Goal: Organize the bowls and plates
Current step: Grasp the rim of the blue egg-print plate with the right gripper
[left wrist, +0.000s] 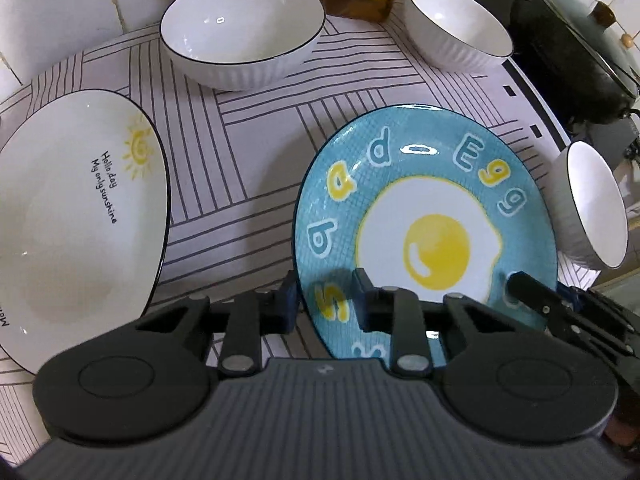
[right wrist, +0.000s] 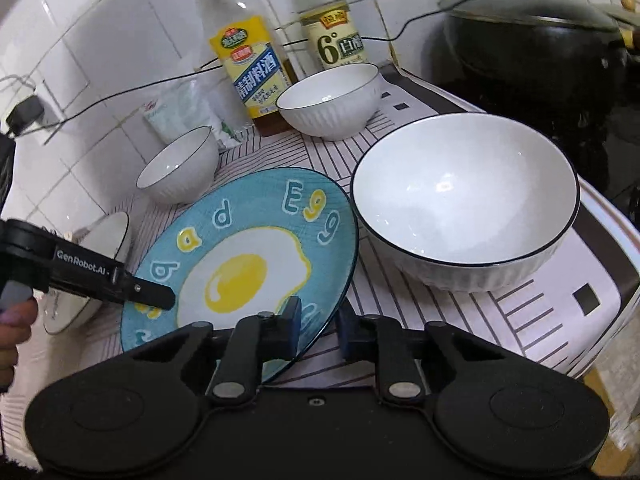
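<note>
1. Left wrist view: our left claw (left wrist: 326, 300) straddles the near-left rim of the blue egg plate (left wrist: 424, 216), one finger on each side. We cannot tell if it pinches yet. The plate sits on the striped table (left wrist: 240, 152), between the white sun plate (left wrist: 76, 208) and a small bowl (left wrist: 592, 208). It is round, so it has no long side; its face looks up.

2. Right wrist view: our right claw (right wrist: 318, 324) straddles the plate's other rim; the grip is unclear too. We think we are picking it up. Next, both claws must squeeze and lift evenly.
</note>
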### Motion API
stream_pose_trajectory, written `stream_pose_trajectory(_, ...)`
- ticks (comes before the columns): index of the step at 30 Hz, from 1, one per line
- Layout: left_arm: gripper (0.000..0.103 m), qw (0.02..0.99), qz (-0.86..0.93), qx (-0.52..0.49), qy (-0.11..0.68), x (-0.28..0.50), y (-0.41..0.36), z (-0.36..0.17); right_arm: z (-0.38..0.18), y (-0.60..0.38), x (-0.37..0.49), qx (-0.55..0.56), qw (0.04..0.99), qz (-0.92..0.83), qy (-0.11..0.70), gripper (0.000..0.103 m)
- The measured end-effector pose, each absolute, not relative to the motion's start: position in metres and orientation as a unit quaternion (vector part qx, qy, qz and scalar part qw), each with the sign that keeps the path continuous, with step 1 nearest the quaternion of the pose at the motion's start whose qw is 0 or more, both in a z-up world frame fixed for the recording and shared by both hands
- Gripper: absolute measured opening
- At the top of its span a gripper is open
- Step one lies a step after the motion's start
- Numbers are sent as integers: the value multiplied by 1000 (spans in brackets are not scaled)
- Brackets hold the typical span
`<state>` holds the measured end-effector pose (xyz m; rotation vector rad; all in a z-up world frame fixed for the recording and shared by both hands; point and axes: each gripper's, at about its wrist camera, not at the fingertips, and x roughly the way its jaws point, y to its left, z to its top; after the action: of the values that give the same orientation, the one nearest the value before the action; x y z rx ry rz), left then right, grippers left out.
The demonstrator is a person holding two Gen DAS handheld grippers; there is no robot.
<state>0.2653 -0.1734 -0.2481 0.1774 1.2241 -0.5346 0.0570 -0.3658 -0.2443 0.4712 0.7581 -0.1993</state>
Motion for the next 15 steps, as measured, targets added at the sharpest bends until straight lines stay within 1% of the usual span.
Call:
stream_pose_trajectory(3,27,787,-250,59,561,265,-169,-252,-247,-368,56,243,895,-98,360,22)
stream_pose_trajectory(5,27,788,-255,62,557,264,-168,-252,-252,-372,51,270,893,-95,347,21)
stream_pose_trajectory(9,30,788,-257,64,555,266,-172,-253,-252,-369,52,266,897,-88,341,21)
stream_pose_trajectory(15,28,778,-264,74,566,269,-170,-251,-244,-365,59,250,892,-90,366,22)
